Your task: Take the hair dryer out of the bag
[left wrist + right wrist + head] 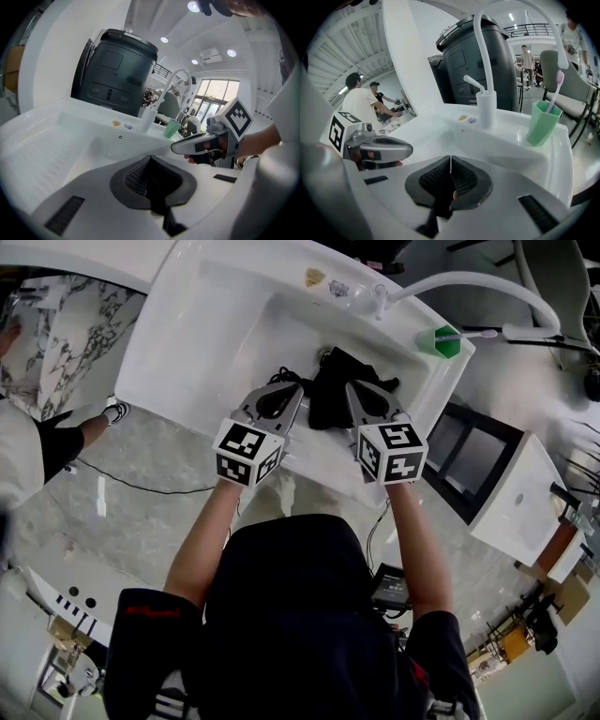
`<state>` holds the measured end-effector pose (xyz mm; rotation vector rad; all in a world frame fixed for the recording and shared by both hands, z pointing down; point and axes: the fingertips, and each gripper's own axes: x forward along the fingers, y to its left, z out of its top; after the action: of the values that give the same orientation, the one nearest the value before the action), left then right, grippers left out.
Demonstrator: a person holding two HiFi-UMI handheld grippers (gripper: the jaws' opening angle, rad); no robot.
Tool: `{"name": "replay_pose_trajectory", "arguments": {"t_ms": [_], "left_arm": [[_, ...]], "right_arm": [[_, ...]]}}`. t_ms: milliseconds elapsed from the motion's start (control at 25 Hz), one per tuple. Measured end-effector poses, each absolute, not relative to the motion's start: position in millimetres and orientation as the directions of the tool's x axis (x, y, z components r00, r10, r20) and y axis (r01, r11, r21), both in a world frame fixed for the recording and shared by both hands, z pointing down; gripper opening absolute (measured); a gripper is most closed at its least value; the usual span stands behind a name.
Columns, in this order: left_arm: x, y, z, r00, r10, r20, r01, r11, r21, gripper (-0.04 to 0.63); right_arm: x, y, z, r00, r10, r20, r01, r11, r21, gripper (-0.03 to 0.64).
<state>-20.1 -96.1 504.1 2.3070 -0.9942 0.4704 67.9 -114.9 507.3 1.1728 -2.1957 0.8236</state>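
The left hand-held gripper [289,388] is hanging over the near side of the white sink [187,343], jaws squeezed together and holding nothing. The black bag [330,390] is lying in the middle of the sink (a black cord [284,376] is lying by its left side). I cannot tell the hair dryer apart from it. The right hand-held gripper [352,388] is hovering over the sink's near side too, closed and empty. A green cup [446,341] is standing on the sink's right corner.

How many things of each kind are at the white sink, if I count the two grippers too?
Handheld grippers: 2 (left gripper, right gripper)
Black fabric bag in the basin: 1
Green plastic cup: 1
Pink-tipped toothbrush in the cup: 1
White curved faucet: 1
Total: 6
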Motion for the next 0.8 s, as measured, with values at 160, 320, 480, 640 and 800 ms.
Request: {"name": "replay_pose_trajectory", "arguments": {"t_ms": [160,320,480,640,800], "left_arm": [[-18,-93,511,0.663,-0.531,0.527,-0.742,-0.557,0.373,0.014],[-17,-92,516,0.666,-0.522,0.533,-0.739,-0.560,0.374,0.014],[-15,-93,520,0.668,-0.516,0.536,-0.737,-0.560,0.378,0.014],[-15,-93,523,0.668,-0.513,0.539,-0.737,-0.559,0.381,0.014],[-17,-93,528,0.665,-0.511,0.545,-0.740,-0.554,0.382,0.014]], "right_arm": [[69,-113,525,-0.467,-0.515,0.719,-0.865,0.436,-0.249,0.035],[62,-110,540,-0.466,-0.469,0.751,-0.857,0.451,-0.250,0.035],[58,-106,555,-0.473,-0.426,0.771,-0.849,0.453,-0.271,0.037],[53,-101,569,-0.468,-0.384,0.796,-0.843,0.463,-0.273,0.060],[47,-97,582,-0.467,-0.344,0.815,-0.836,0.473,-0.280,0.137]]}}
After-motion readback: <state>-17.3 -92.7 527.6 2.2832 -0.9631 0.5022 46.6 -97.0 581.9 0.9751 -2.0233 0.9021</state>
